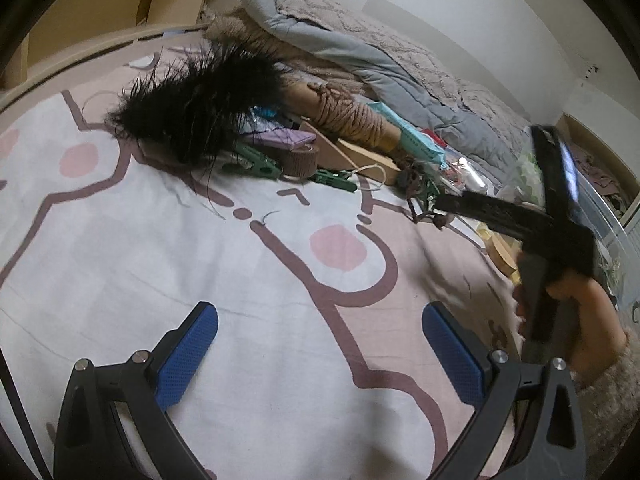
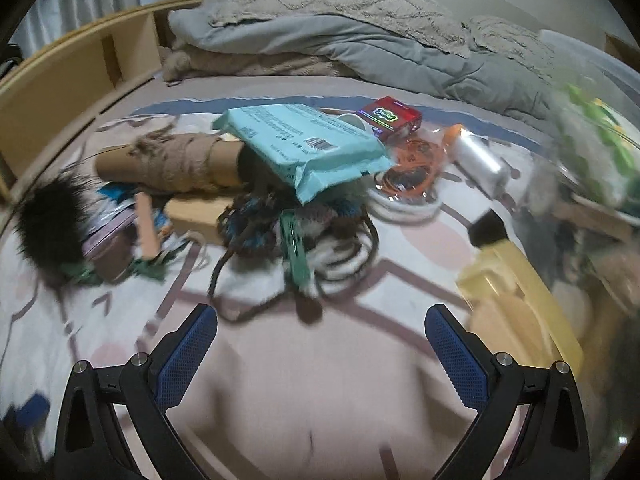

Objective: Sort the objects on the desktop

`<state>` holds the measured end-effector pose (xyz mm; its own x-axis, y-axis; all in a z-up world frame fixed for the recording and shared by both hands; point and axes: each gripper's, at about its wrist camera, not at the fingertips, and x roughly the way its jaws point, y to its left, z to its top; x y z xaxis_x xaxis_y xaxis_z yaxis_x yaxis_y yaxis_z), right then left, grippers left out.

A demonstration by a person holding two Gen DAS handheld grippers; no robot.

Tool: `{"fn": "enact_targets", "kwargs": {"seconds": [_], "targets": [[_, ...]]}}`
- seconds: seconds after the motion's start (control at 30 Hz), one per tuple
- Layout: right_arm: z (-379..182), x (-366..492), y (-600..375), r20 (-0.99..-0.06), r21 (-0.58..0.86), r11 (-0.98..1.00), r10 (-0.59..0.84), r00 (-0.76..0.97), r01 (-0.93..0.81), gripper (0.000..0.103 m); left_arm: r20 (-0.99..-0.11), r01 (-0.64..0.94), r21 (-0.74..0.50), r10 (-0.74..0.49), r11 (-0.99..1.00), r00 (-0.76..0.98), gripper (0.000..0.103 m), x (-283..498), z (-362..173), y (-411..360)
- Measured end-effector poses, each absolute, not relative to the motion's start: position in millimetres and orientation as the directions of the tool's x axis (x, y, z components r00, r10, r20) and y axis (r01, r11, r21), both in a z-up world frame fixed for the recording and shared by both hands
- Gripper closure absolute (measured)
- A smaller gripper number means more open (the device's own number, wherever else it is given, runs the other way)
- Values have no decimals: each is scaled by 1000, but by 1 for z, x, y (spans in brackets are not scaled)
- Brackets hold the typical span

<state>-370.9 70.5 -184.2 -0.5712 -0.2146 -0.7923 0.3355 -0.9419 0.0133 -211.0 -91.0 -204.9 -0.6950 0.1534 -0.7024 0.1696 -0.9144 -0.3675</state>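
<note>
In the left wrist view, a fluffy black feather duster [image 1: 192, 116] is lying at the left end of the clutter on the pink-and-white cartoon-print bedsheet [image 1: 200, 264]. Just right of it, a green plastic clothes peg [image 1: 252, 162] and a small brown corrugated roll [image 1: 300, 160] are resting on the sheet, with a purple flat box [image 1: 284, 140] behind them. Further right, a cardboard tube wound with tan twine [image 1: 352, 118] is lying across the pile, touching a teal plastic packet [image 1: 416, 140]. The left gripper [image 1: 320, 356] is hovering over bare sheet with its blue-padded fingers [image 1: 188, 356] spread wide and nothing between them. At the right edge, a hand [image 1: 580, 300] is gripping the black body of the other tool, which is motion-blurred.

In the right wrist view, the duster is sitting at the far left, the twine tube and teal packet are in the middle above a tangle of dark cords [image 2: 320, 248], and a red carton [image 2: 390, 118], an orange cable coil [image 2: 416, 156] and a silver cylinder [image 2: 480, 156] are lying to the right. A translucent yellow plastic box [image 2: 520, 292] is standing at the far right. The right gripper [image 2: 320, 356] is spread open and empty, near the cords, with the frame blurring.
</note>
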Motion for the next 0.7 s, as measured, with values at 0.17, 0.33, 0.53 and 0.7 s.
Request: {"fn": "enact_targets", "kwargs": {"seconds": [0.17,0.33,0.53,0.7], "targets": [[-212,-395,58,-825,-21,-946,-167,-539,324,0,-700,178,-400,175,-899,-692,0,-212,-208,-96],[-225,-374,63,-830,-12,-931,-195,-523,366,0,-699,178,-403,177,-898,-693,0,-211,-208,-97],[-225,-321,73,-821,-29,-889,-240,-518,457,0,-698,183,-405,174,-896,-695,0,-212,-207,-98],[-225,-290,79,-820,-28,-871,-261,-509,491,0,-701,187,-397,165,-899,-694,0,-213,-207,-98]]}}
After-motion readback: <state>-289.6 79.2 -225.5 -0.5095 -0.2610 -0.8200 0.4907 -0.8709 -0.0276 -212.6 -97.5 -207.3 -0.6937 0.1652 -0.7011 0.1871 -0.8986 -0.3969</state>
